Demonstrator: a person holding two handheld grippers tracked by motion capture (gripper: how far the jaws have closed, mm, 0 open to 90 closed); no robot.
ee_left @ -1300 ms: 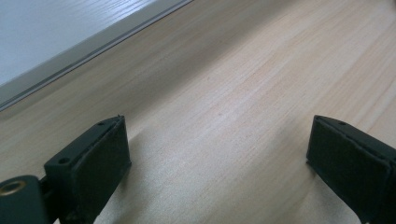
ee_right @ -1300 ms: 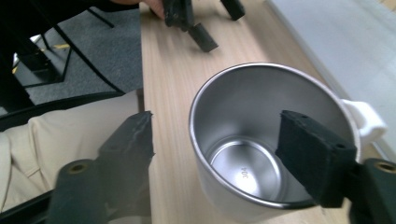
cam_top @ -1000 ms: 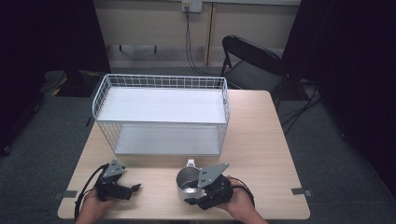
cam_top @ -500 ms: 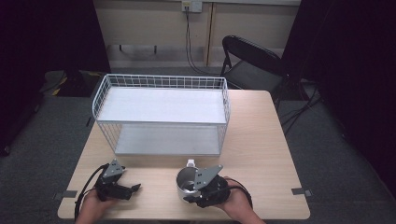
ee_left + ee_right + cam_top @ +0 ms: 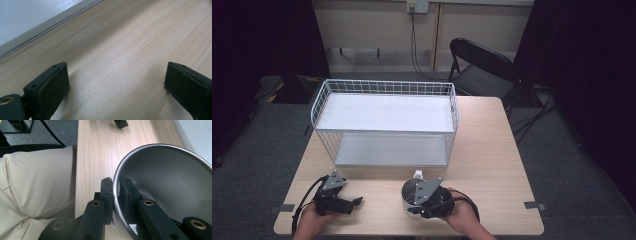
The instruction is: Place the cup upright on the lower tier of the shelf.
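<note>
Pale wooden counter, with dark floor around and a black folding chair at the far right. On the far half, a white wire rack with two shelves, both bare. At the near edge, right of centre, a steel cup with a small white handle toward the rack. Right tongs clamped on the cup's rim, one pad outside and one inside the wall. Left tongs set apart, holding nothing, low over bare wood at the near left. Grasp apparently done; lift and placing probably not yet done, since the cup sits well short of the rack, seemingly on the wood. Likely destination a shelf of the rack, though only a guess. Cup round, brushed metal, shiny and smooth inside, empty, wide-mouthed; thin rim, so maybe slippery in the pads.
</note>
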